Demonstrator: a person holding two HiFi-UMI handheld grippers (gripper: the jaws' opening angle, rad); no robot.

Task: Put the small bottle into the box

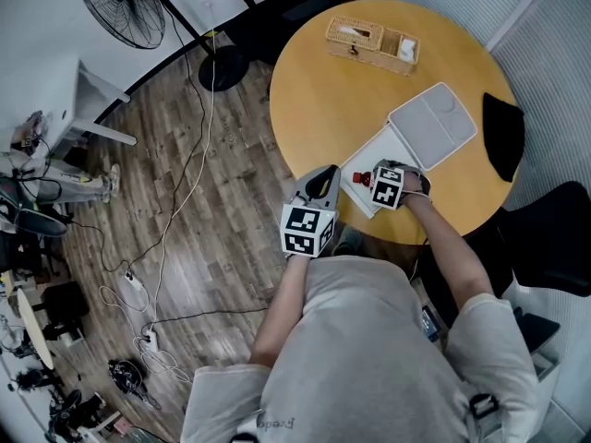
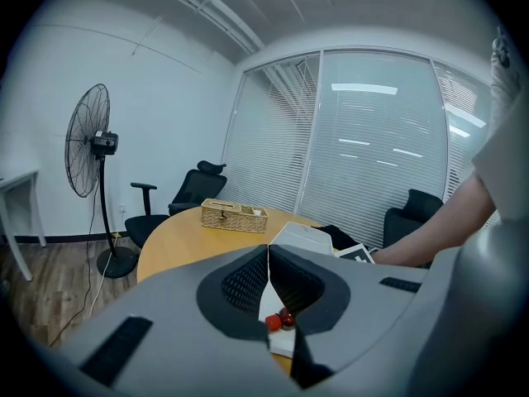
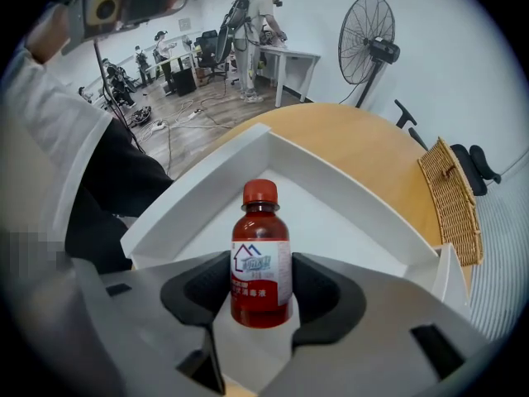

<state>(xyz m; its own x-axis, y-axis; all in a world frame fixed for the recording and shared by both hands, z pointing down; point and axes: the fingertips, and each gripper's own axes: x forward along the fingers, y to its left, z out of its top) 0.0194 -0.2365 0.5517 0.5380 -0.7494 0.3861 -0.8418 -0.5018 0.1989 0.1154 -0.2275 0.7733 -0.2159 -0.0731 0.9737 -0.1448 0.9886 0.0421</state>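
On the round wooden table [image 1: 351,90] I have my right gripper [image 3: 263,292] clamped on the small bottle [image 3: 261,263], which sits inside the open white box [image 3: 192,195], while my left gripper [image 2: 269,284], just beside the box, is pinched together on nothing.

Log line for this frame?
right gripper: holds small bottle over box | left gripper: shut, empty | stage: placing
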